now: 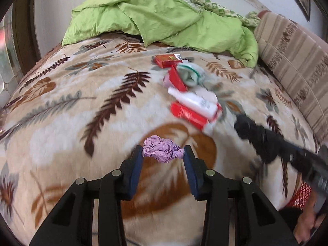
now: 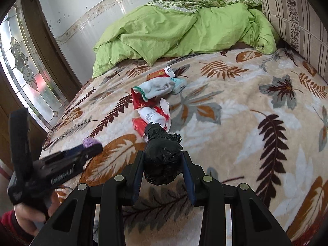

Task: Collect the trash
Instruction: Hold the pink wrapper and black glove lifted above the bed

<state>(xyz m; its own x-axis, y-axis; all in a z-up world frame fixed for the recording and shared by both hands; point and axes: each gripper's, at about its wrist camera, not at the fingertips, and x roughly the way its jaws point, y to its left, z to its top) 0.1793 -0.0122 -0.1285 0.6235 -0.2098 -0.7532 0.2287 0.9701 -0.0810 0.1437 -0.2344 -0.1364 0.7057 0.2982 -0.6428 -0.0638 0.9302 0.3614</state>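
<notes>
1. Left gripper point(image 1: 163, 153): clenched on a crumpled lilac paper wad point(image 1: 162, 151), which is pinched between the two blue pads at lower centre of the left wrist view. The wad sits at the very tips of the fingers, above the leaf-patterned blanket point(image 1: 82, 123).
2. Right gripper point(image 2: 163, 164): clenched on a rolled black plastic bag point(image 2: 162, 155), lower centre of the right wrist view. The roll stands out past the fingertips toward the pile.
3. Remaining trash: a cluster at centre frame in both views, consisting of red cartons point(image 2: 141, 102), a white bottle point(image 1: 192, 101) and torn paper. A pale sock point(image 2: 157, 88) lies across the upper end of the cluster; whether it counts as trash cannot be told.
4. Background: a green duvet point(image 2: 184, 28) occupies the upper part of the frame and a striped cushion point(image 2: 297, 20) the upper right. Neither is part of the task.
5. Hazard, tip grip: the wad is held by its edges only. A quick swing or a slight slackening would likely let it drop onto the blanket.
6. Hazard, unopened bag: the bag appears still rolled, and both grippers are occupied. Opening it may require putting the wad down, which invites losing it.
7. Hazard, crowding: the two grippers work close together near the pile; a careless pass could knock the cartons apart or snag the sock.
</notes>
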